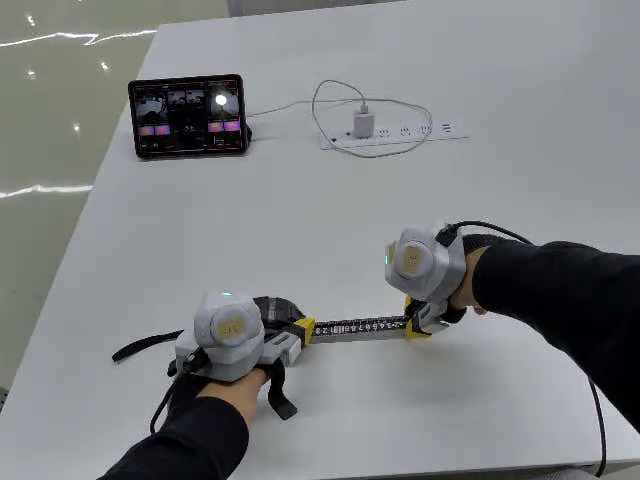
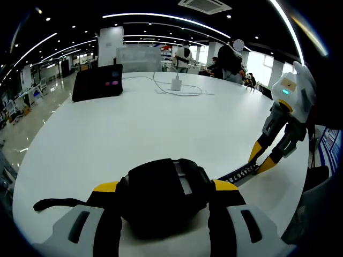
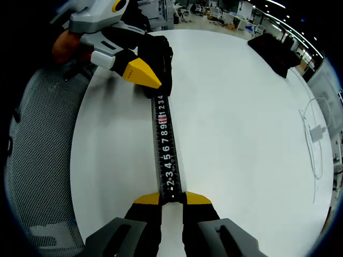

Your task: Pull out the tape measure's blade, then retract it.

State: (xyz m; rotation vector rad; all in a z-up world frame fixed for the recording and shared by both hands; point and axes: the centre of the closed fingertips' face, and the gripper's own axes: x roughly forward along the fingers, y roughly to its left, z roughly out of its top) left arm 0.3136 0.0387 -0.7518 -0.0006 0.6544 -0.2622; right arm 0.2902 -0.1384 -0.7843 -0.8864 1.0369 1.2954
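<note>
White table (image 1: 300, 220) carries the work in the head view. The left claw (image 1: 297, 316) is clamped around the black tape measure case (image 1: 272, 308). The blade (image 1: 358, 326) runs out from the case to the right claw (image 1: 412, 324), which pinches its end. A tablet (image 1: 188, 115) and a power strip (image 1: 400, 132) lie well beyond the case.

Left gripper view: the case sits squeezed between the yellow-tipped jaws.

Right gripper view: the jaws are narrow on the blade's tip, and the numbered blade lies flat back to the case.
</note>
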